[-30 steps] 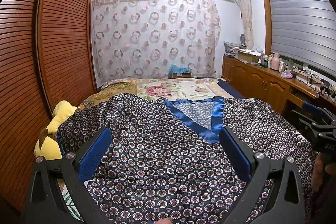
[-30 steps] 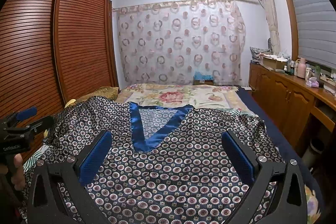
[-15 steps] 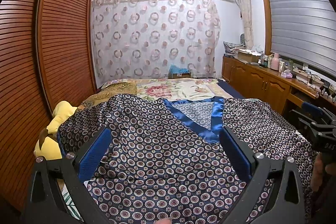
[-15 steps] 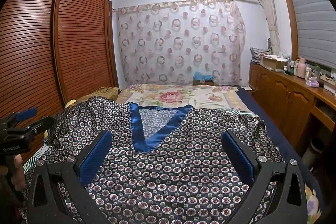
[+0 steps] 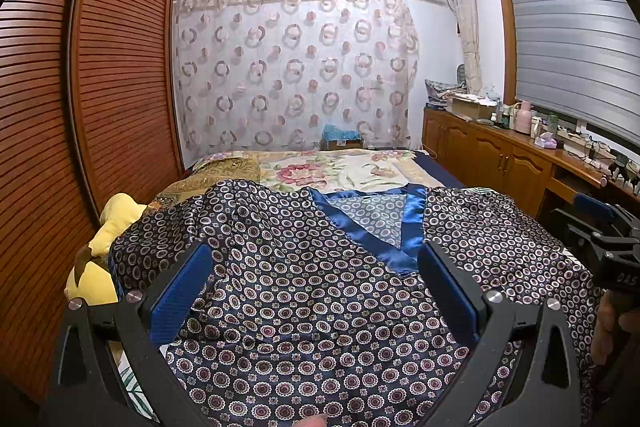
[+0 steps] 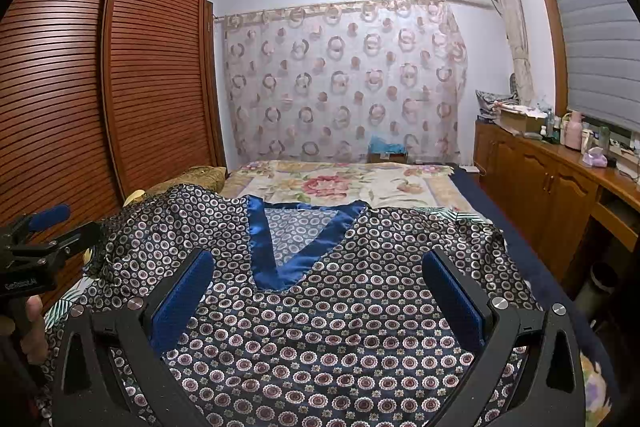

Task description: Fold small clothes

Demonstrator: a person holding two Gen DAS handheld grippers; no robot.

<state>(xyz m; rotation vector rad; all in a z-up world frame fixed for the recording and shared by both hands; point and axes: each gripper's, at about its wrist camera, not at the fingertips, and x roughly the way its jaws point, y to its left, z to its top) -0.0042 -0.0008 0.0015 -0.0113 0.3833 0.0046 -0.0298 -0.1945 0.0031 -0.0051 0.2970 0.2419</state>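
Patterned satin top (image 6: 320, 327), dark with little rings and a blue V-neck trim (image 6: 276, 267), lies spread flat across the near end of the bed (image 6: 400, 187), neckline pointing toward the far end where the floral cover shows. One sleeve bunches up near the bed's left edge, beside a yellow soft toy (image 5: 108, 227); the other drapes toward the right edge.

From what I can see, no fold has been made yet: the garment is opened out full width, with both sleeves out to the sides. All the folding is still ahead, I would judge: sleeves in, sides over, then the body doubled.

Left gripper (image 5: 316, 291) hangs above the cloth with its blue-padded fingers (image 5: 180, 295) spread wide, gripping nothing. Right gripper (image 6: 320, 295) does the same over the middle of the top, jaws apart and empty. Each sits near the hem side, so a first pinch at a sleeve or side seam looks like the likely start.
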